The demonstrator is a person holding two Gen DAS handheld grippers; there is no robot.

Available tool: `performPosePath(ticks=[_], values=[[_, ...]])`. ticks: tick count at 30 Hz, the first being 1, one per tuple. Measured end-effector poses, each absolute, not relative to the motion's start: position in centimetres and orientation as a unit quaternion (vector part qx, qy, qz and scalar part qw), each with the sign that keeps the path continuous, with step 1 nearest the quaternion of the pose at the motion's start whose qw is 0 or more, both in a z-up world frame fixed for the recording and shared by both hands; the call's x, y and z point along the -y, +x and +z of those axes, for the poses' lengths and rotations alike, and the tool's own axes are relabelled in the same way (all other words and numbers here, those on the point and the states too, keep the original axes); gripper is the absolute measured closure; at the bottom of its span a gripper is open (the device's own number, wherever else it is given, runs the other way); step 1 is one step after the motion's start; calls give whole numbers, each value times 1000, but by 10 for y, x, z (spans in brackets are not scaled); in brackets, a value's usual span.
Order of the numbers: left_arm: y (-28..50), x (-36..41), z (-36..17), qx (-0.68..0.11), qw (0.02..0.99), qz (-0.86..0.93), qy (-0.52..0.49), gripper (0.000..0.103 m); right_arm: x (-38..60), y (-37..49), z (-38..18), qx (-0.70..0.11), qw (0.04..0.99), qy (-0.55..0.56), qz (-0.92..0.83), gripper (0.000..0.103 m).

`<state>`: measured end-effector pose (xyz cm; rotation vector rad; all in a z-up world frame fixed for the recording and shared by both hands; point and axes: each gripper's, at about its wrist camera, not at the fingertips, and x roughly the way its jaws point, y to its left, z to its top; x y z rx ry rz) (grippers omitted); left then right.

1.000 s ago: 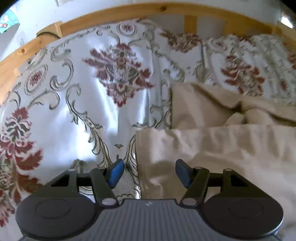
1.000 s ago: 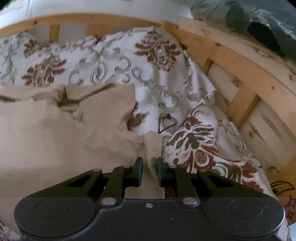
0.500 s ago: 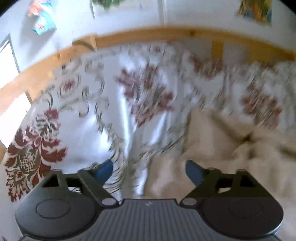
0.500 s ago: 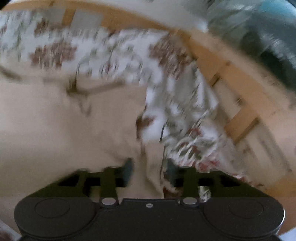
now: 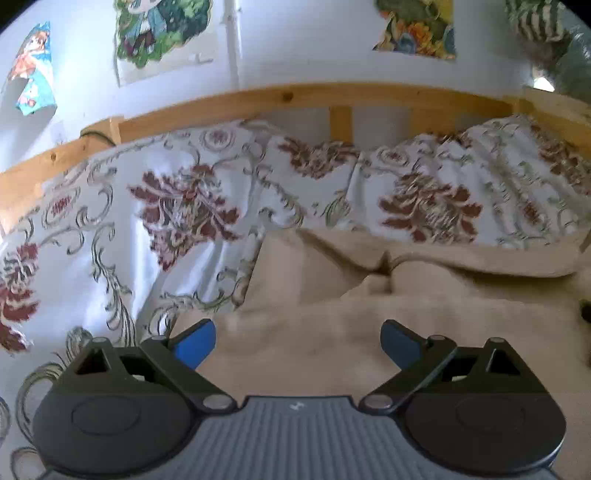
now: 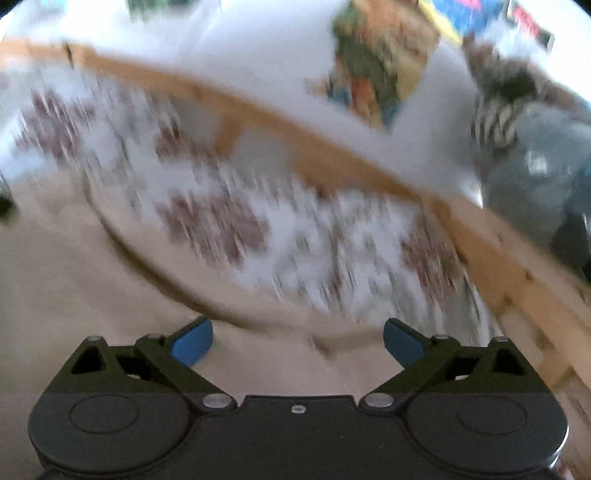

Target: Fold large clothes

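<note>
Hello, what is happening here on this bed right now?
A person with a gripper in each hand is folding a large beige fabric garment on a white floral bedsheet inside a wooden bed frame. Both the left gripper and the right gripper are opening, with wide jaws pressing on nothing. The garment lies loose and rumpled.

Garment (image 5: 332, 343) on bedspread (image 5: 177, 206), wooden rail (image 5: 280, 99) behind, posters (image 5: 162, 33) above.

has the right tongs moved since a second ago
Yes. The right tongs have let go of the beige garment and swung up: the wooden bed rail sits lower in view, wall posters now showing. Its jaws are opening.
</note>
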<state>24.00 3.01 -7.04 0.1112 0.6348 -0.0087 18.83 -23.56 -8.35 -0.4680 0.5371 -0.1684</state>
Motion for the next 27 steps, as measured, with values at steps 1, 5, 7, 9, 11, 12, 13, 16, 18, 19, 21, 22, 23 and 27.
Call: performPosePath(ticks=[1, 5, 7, 9, 11, 12, 13, 16, 18, 19, 21, 22, 23, 27], values=[[242, -31, -74, -314, 948, -5, 52, 5, 243, 190, -93, -286, 928, -215, -100, 2], [252, -38, -91, -333, 942, -2, 32, 3, 254, 191, -121, -330, 924, -149, -123, 1], [256, -41, -100, -340, 940, -1, 25, 1, 246, 189, -129, -315, 925, -166, -130, 1], [256, -42, -112, -330, 943, -1, 35, 0, 247, 189, -135, -307, 928, -162, -131, 1], [254, -39, -117, -320, 946, -3, 51, 0, 246, 190, -136, -304, 930, -160, -132, 1], [254, -39, -116, -321, 946, -3, 51, 0, 248, 189, -135, -304, 930, -159, -132, 1], [254, -40, -113, -324, 945, -4, 50, 0, 248, 190, -135, -305, 931, -155, -130, 1], [251, -46, -96, -345, 938, 20, 32, 1, 257, 187, -123, -316, 931, -130, -125, 1], [244, -52, -79, -373, 927, 33, -1, 1, 261, 181, -107, -312, 936, -100, -132, 1], [239, -55, -71, -382, 924, 35, -14, 1, 261, 177, -99, -293, 942, -89, -135, 1], [223, -58, -51, -389, 920, 30, -37, 1, 256, 172, -85, -248, 954, -97, -137, 1], [216, -58, -43, -392, 919, 31, -40, 1, 251, 173, -81, -226, 958, -113, -137, 1], [207, -58, -35, -394, 917, 32, -42, 1, 247, 175, -79, -214, 960, -123, -131, 1], [172, -60, -20, -404, 912, 17, -65, 1, 231, 197, -78, -198, 966, -152, -70, 1]])
